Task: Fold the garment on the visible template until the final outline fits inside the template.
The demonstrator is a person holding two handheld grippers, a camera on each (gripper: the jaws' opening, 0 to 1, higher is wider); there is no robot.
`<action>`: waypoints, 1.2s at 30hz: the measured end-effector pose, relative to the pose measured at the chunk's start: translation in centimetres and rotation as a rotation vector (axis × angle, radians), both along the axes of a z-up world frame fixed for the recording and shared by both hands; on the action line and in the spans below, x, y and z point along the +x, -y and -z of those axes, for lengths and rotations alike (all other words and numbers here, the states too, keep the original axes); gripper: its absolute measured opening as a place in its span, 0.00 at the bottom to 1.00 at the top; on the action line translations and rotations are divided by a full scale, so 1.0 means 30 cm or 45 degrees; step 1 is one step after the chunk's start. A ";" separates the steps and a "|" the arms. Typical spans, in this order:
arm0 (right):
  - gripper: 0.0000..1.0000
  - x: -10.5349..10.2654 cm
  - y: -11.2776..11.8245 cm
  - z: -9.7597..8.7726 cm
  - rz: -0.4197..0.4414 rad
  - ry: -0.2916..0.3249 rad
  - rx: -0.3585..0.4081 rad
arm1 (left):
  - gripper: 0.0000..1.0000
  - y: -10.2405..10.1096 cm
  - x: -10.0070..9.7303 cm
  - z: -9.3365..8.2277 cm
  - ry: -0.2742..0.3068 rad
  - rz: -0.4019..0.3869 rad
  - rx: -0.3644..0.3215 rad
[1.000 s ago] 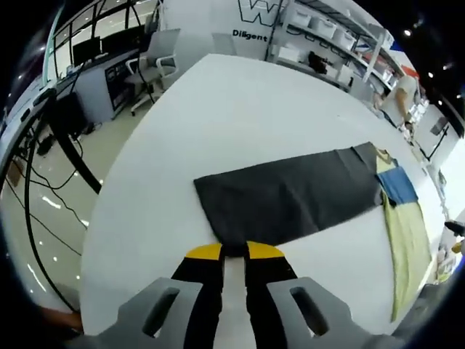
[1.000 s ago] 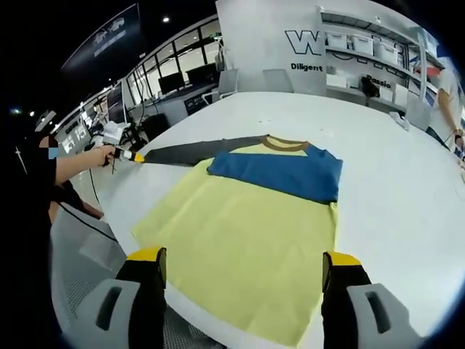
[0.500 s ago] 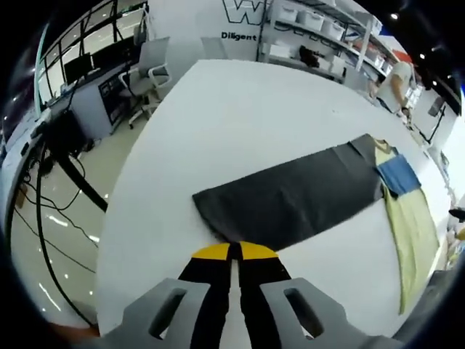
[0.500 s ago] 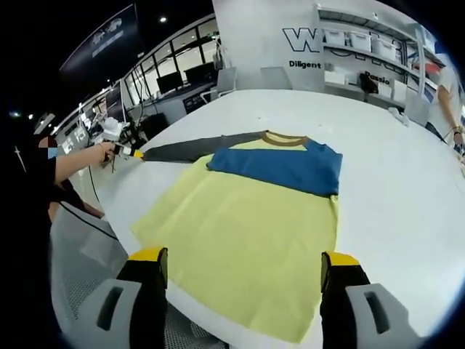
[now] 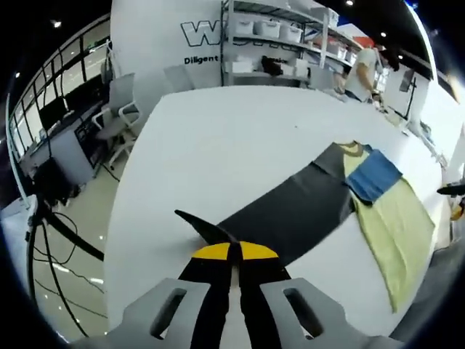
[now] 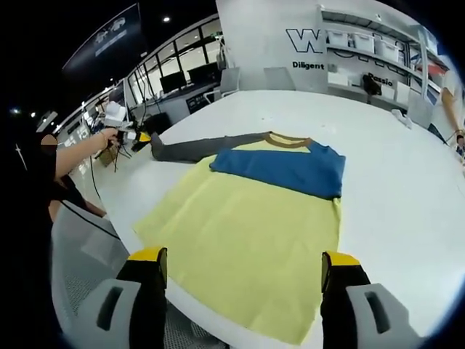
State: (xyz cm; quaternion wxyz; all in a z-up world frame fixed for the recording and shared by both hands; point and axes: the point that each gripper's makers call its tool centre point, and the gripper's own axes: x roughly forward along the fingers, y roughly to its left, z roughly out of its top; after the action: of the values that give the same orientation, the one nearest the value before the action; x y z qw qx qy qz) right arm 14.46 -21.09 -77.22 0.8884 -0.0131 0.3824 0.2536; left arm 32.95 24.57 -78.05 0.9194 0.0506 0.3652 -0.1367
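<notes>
Left gripper (image 5: pixel 232 251): jaws pressed together, yellow tips meeting, pinching the end of the dark sleeve (image 5: pixel 290 211). In the right gripper view it sits far off at left, held by the person's outstretched hand (image 6: pixel 110 137) (forearm bare, reaching from the left edge). Right gripper (image 6: pixel 243 263): jaws wide apart, yellow-tipped, holding nothing, hovering.

A wide white surface (image 6: pixel 407 182) carries one shirt (image 6: pixel 247 233) lying flat, with a yellow body, a blue band across the chest and a long dark grey sleeve (image 5: pixel 290 211) stretched sideways.
</notes>
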 end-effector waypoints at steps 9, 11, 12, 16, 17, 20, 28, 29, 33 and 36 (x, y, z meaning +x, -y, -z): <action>0.86 -0.002 0.004 0.003 -0.005 0.005 -0.007 | 0.00 0.180 0.062 -0.064 0.061 0.123 -0.022; 0.86 -0.003 0.006 0.005 -0.009 0.005 -0.008 | 0.00 0.233 0.074 -0.075 0.072 0.153 -0.040; 0.86 -0.003 0.008 0.006 -0.010 0.005 -0.010 | 0.00 0.265 0.079 -0.081 0.079 0.173 -0.057; 0.87 0.000 0.013 0.005 -0.007 0.010 -0.008 | 0.00 0.322 0.090 -0.088 0.090 0.187 -0.079; 0.87 0.001 0.012 0.004 -0.007 0.012 -0.003 | 0.00 0.356 0.098 -0.090 0.097 0.194 -0.098; 0.88 0.000 0.013 0.007 -0.013 0.009 -0.007 | 0.00 0.420 0.110 -0.100 0.107 0.207 -0.138; 0.89 -0.006 0.011 0.017 -0.014 -0.010 -0.004 | 0.00 0.596 0.132 -0.140 0.140 0.271 -0.196; 0.89 -0.007 0.010 0.019 -0.017 -0.012 -0.006 | 0.00 0.623 0.134 -0.147 0.142 0.280 -0.213; 0.89 -0.009 0.016 0.024 -0.015 -0.013 -0.010 | 0.00 0.700 0.141 -0.168 0.150 0.317 -0.243; 0.89 -0.011 0.021 0.028 -0.009 -0.014 -0.010 | 0.00 0.758 0.145 -0.189 0.163 0.331 -0.283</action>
State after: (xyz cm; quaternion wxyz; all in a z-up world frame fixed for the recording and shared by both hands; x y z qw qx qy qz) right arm 14.13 -21.72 -78.05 0.8854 -0.0166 0.3882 0.2553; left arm 37.31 1.85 -72.38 0.9154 0.0042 0.2790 -0.2902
